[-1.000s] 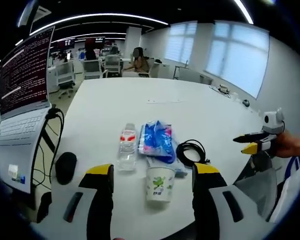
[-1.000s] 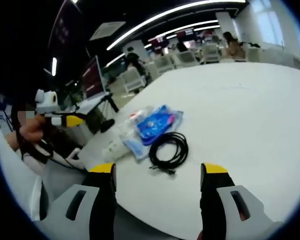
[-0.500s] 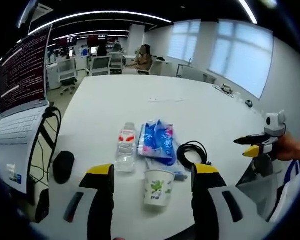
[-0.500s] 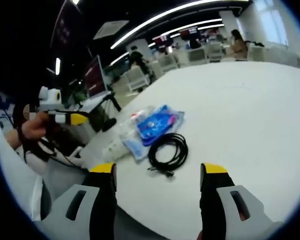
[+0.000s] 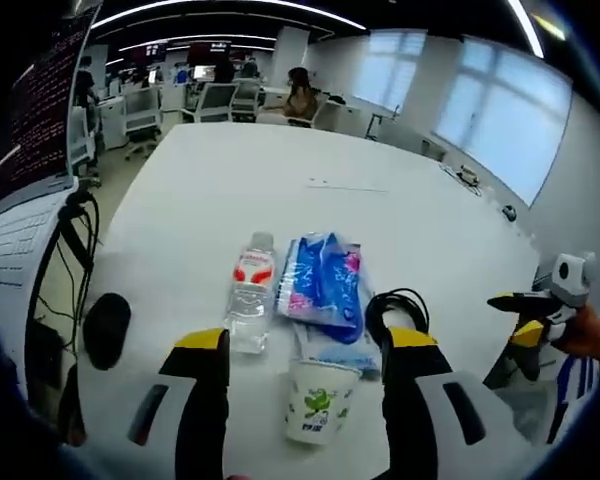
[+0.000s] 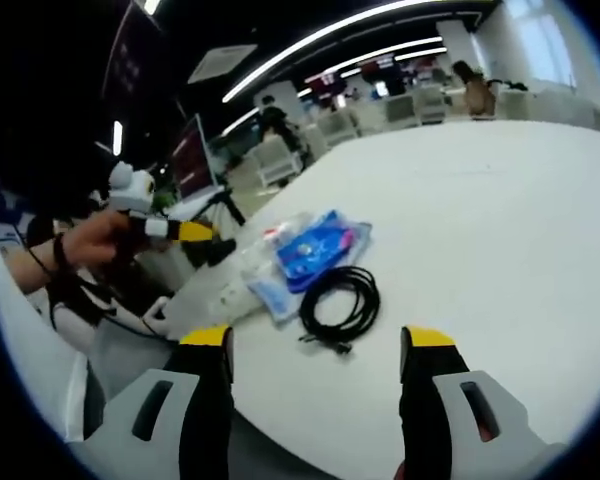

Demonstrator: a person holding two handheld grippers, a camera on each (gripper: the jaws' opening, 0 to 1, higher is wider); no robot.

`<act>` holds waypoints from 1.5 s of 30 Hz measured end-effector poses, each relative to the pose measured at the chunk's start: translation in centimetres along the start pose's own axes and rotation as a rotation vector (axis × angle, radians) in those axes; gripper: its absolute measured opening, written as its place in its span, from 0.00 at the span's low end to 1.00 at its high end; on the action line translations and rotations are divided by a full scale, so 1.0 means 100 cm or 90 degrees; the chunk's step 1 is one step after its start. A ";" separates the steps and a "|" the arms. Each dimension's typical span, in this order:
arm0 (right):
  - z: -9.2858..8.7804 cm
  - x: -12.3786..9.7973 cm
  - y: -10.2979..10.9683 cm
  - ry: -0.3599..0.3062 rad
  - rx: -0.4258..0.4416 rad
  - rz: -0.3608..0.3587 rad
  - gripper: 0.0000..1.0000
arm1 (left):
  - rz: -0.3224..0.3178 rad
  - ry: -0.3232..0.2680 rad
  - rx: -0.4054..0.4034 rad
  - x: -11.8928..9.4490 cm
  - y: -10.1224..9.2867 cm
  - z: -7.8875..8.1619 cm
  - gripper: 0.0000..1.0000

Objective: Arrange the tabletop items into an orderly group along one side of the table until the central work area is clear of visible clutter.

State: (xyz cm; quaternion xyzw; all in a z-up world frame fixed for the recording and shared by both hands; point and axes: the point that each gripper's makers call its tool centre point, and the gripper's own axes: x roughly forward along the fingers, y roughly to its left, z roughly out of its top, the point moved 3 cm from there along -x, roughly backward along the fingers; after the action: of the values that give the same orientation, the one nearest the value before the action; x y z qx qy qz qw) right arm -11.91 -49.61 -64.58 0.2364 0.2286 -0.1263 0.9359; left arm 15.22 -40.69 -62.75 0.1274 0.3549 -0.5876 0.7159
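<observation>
I look across a white table (image 5: 280,190) toward far office chairs (image 5: 215,100), big windows (image 5: 500,120) at right, and curved ceiling light strips (image 6: 360,20).

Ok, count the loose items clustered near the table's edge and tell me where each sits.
4. The paper cup stands nearest, between the left hand-held gripper's jaws; the water bottle lies beyond, the blue packet beside it, then the coiled black cable. Some may be hidden underneath.
</observation>
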 end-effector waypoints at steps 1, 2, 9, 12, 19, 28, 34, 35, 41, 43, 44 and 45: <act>-0.001 0.000 0.000 0.001 0.000 0.000 0.66 | 0.002 0.009 -0.004 0.004 0.001 0.000 0.61; -0.001 0.000 0.000 0.001 0.000 0.001 0.66 | 0.003 0.015 -0.010 0.006 0.002 0.001 0.62; -0.006 0.002 0.003 0.011 -0.003 0.005 0.66 | 0.008 0.036 -0.013 0.020 0.009 0.009 0.61; -0.006 0.002 0.004 0.010 -0.001 0.005 0.66 | 0.009 0.046 -0.022 0.026 0.013 0.012 0.61; -0.007 0.002 0.005 0.012 0.001 0.004 0.66 | 0.014 0.065 -0.033 0.038 0.022 0.018 0.60; -0.010 0.001 0.006 0.015 0.006 0.002 0.66 | 0.012 0.091 -0.045 0.055 0.027 0.029 0.60; -0.013 0.000 0.007 0.016 0.012 -0.001 0.66 | 0.016 0.114 -0.030 0.066 0.032 0.033 0.59; -0.014 -0.001 0.008 0.017 0.013 -0.002 0.66 | 0.016 0.120 -0.029 0.069 0.033 0.033 0.59; -0.018 -0.004 0.007 0.017 0.022 -0.008 0.66 | 0.018 0.149 -0.029 0.083 0.041 0.031 0.59; -0.020 -0.006 0.007 0.018 0.025 -0.011 0.66 | 0.018 0.153 -0.031 0.087 0.042 0.031 0.59; -0.020 -0.006 0.006 0.018 0.026 -0.012 0.66 | 0.019 0.155 -0.031 0.089 0.043 0.032 0.59; -0.021 -0.007 0.006 0.018 0.027 -0.013 0.66 | 0.020 0.160 -0.027 0.092 0.044 0.032 0.59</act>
State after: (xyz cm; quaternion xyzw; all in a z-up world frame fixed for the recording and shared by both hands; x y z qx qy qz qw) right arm -13.04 -47.94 -65.67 0.2558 0.2415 -0.1372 0.9260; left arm 20.95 -48.27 -67.55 0.1901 0.4521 -0.5484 0.6773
